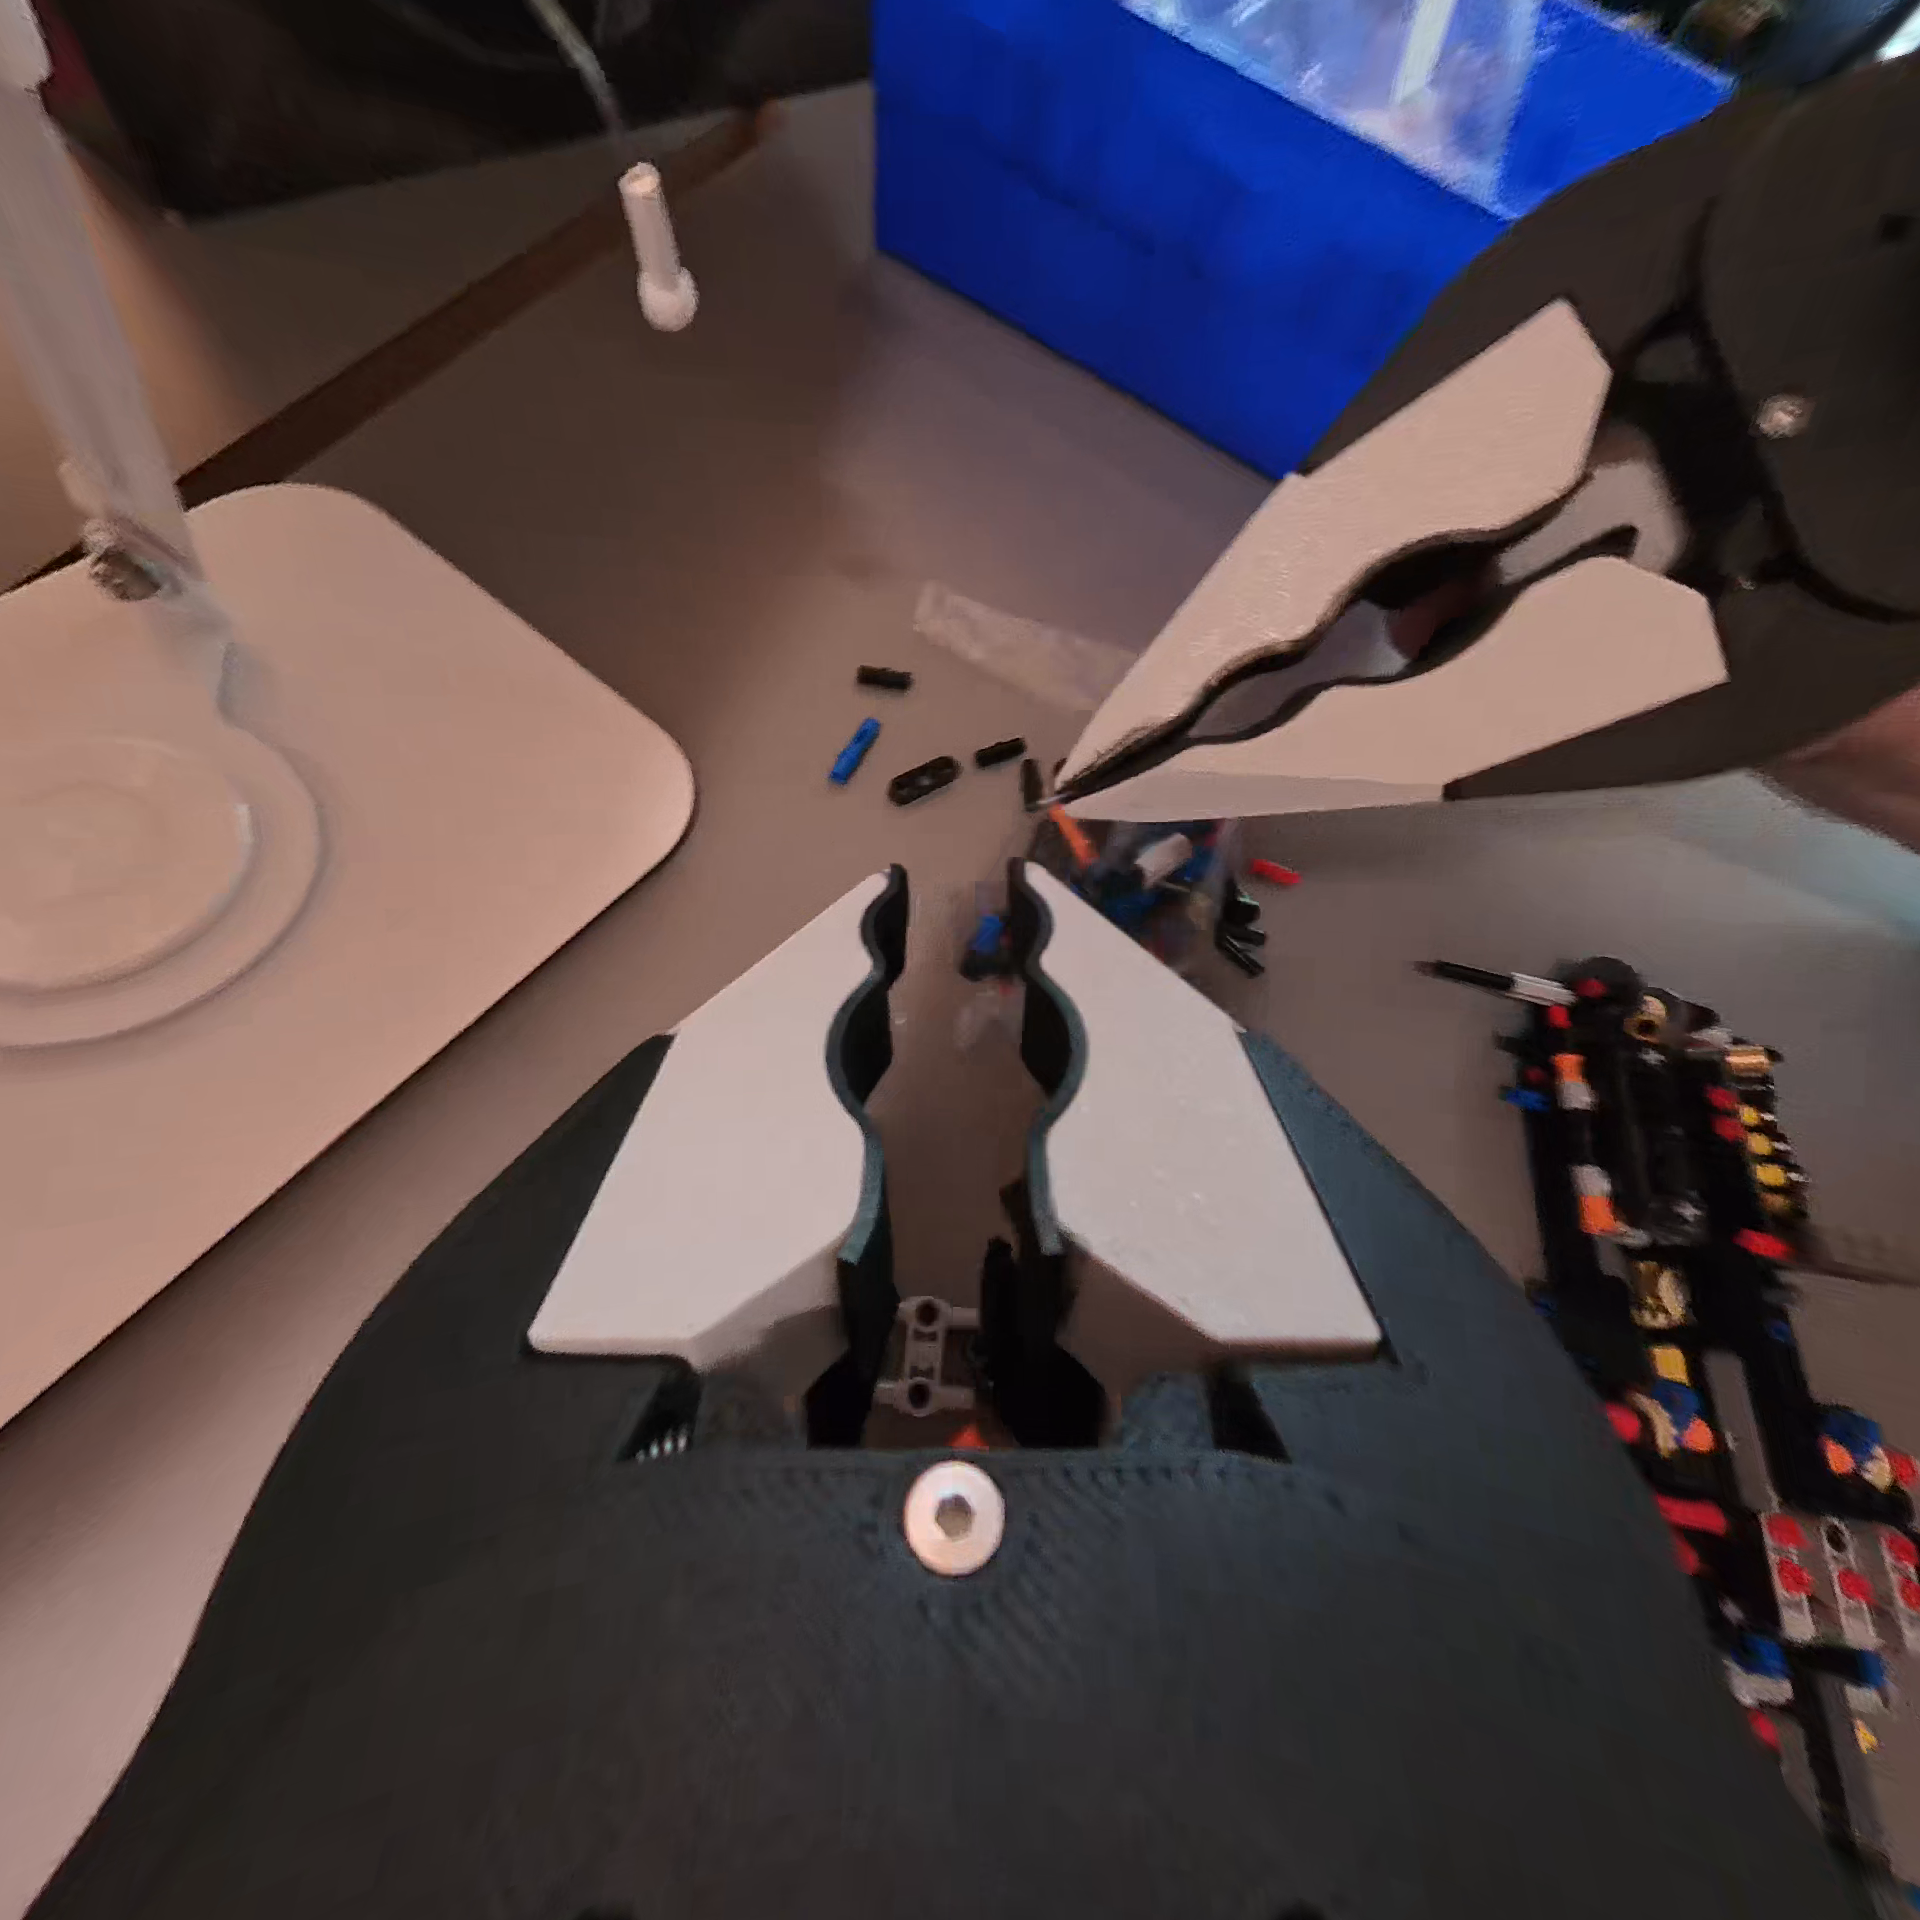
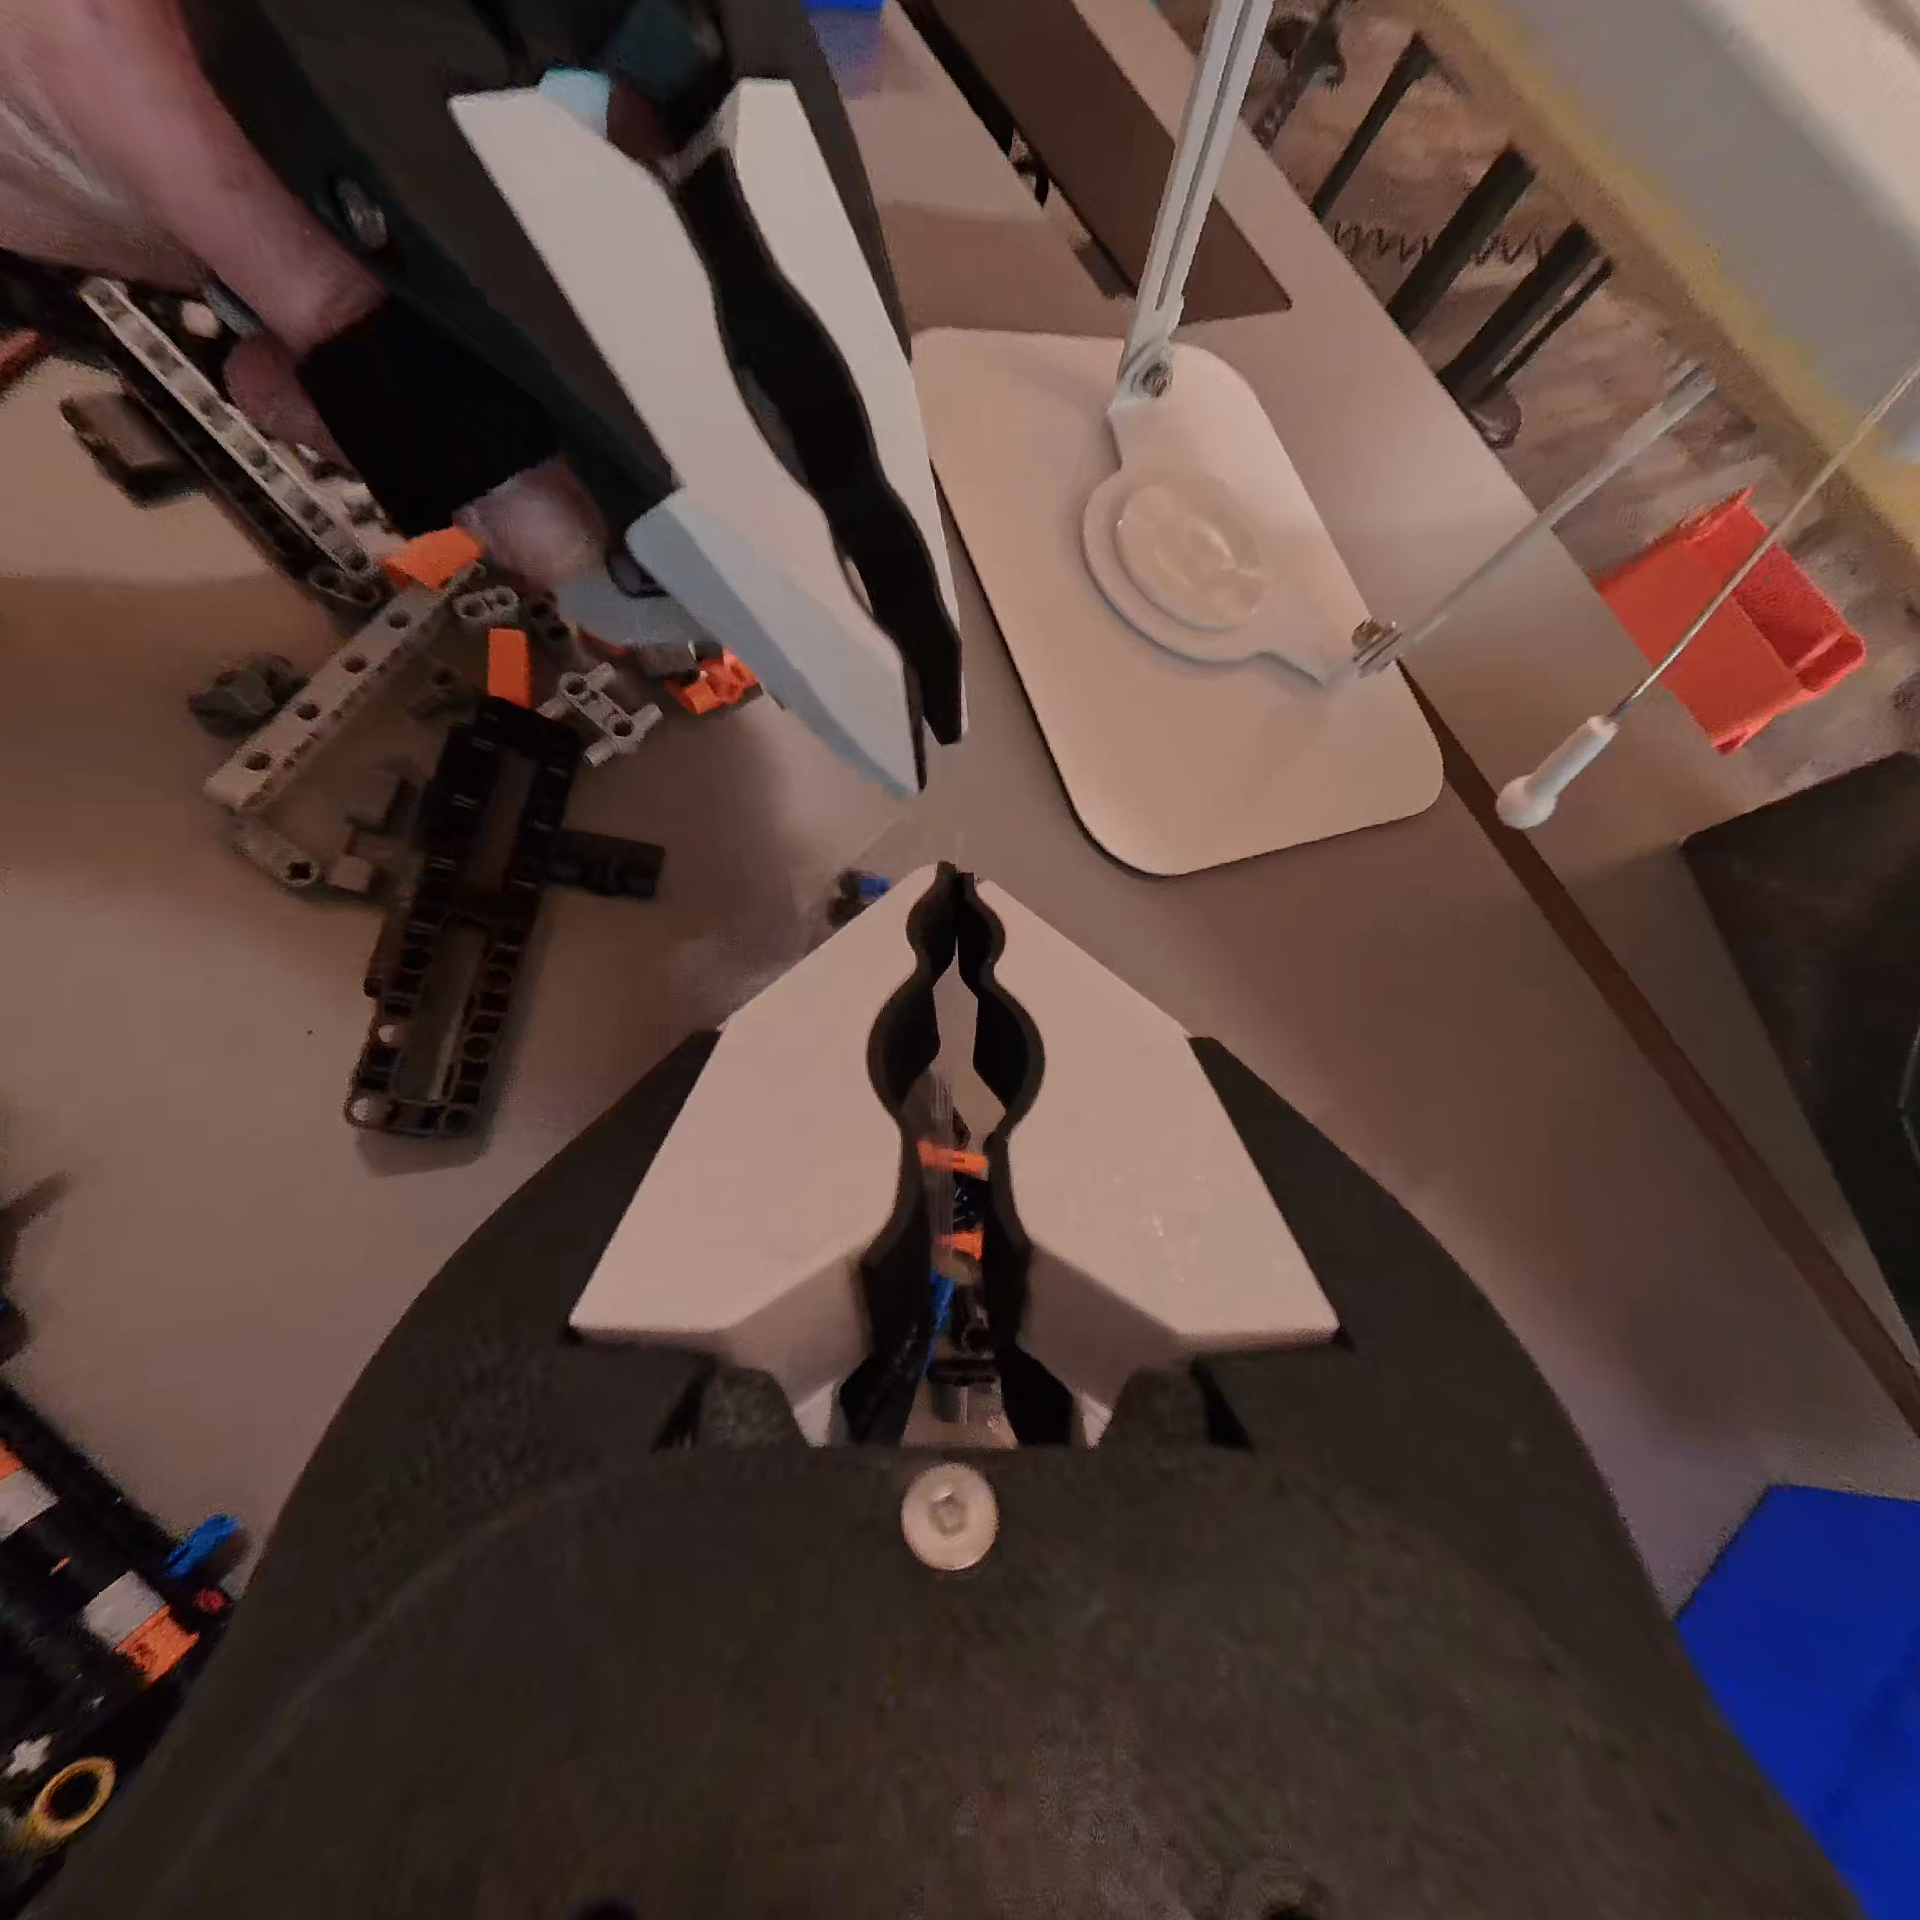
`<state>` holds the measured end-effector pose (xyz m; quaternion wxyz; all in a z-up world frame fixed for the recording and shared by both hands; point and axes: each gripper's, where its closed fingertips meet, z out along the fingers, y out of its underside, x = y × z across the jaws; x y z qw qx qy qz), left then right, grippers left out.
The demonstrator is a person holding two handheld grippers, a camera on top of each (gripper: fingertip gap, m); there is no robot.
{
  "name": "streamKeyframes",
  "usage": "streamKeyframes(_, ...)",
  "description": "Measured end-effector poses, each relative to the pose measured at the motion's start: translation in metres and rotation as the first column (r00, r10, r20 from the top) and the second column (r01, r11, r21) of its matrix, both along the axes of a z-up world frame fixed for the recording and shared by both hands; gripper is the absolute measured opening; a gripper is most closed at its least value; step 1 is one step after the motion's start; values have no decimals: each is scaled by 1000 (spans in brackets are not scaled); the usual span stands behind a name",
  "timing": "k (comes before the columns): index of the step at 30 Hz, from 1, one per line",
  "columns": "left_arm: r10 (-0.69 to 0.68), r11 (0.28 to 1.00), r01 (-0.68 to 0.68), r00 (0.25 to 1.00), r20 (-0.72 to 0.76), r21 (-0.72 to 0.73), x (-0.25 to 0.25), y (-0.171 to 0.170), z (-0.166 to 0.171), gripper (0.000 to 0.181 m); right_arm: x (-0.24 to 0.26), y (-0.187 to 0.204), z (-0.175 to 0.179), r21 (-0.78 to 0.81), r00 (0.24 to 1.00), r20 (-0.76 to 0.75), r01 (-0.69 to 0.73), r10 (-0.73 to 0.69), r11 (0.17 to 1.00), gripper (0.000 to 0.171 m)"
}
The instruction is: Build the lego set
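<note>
Left tool (image 1: 958, 878) over desk (image 1: 644, 499), fingers apart, nothing between tips; small bag of blue and black bits (image 1: 987, 951) on desk under the gap. Grey lego piece (image 1: 923, 1361) seen far back between finger bases, whether gripped or just lying below cannot tell.

Right tool (image 1: 1049, 795) coming in from upper right in left view, tips down at desk, touching or just above a black pin (image 1: 1031, 779). In right view right tool (image 2: 954, 883) with tips together; anything pinched at tip too small to tell. Orange, blue and black bits visible deep in the slot behind its pads, blurred.

Loose pieces on desk near right tool tip: blue pin (image 1: 854, 750), black pins (image 1: 885, 678), black link (image 1: 923, 779). Clear bag of mixed parts (image 1: 1153, 873) just beyond left tool tips, red pin (image 1: 1276, 871) beside it.

Long black lego build (image 1: 1662, 1247) with red, orange, yellow parts at right edge of left view, flat on desk. Second grey and black frame (image 2: 416, 831) left in right view, near left tool (image 2: 914, 764).

Lamp base (image 1: 312, 831) left on desk, white. Blue bin (image 1: 1143, 229) at far side. Orange box (image 2: 1725, 623) off desk edge in right view. White cord end (image 1: 655, 244) hanging above desk.
</note>
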<state>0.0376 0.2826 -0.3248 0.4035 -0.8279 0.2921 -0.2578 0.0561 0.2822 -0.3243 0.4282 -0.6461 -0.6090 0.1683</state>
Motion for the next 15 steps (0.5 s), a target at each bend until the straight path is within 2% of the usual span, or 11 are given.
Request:
streamKeyframes(4, -88, 995, 88, 996, -20, 39, 5, -13, -3, 36, 0, -5, 13, -13, 999, -41, -31, 31, 999, 0)
streamKeyframes(7, -120, 989, 118, 993, 15, 88, 12, -16, 0, 37, -1, -10, 25, -47, 994, -92, -56, 52, 997, 0)
streamKeyframes(11, -133, 981, 130, 991, 9, 141, 18, -16, 2, 25, -4, -18, 38, -87, 985, -144, -106, 93, 991, 0)
streamKeyframes(13, -137, 979, 130, 990, 36, 157, 18, -17, 8, 8, -4, -22, 43, -96, 982, -159, -123, 107, 988, 0)
streamKeyframes(15, -132, 975, 117, 989, 68, 187, 16, -18, 17, 2, -4, -25, 50, -106, 977, -180, -136, 116, 985, 0)
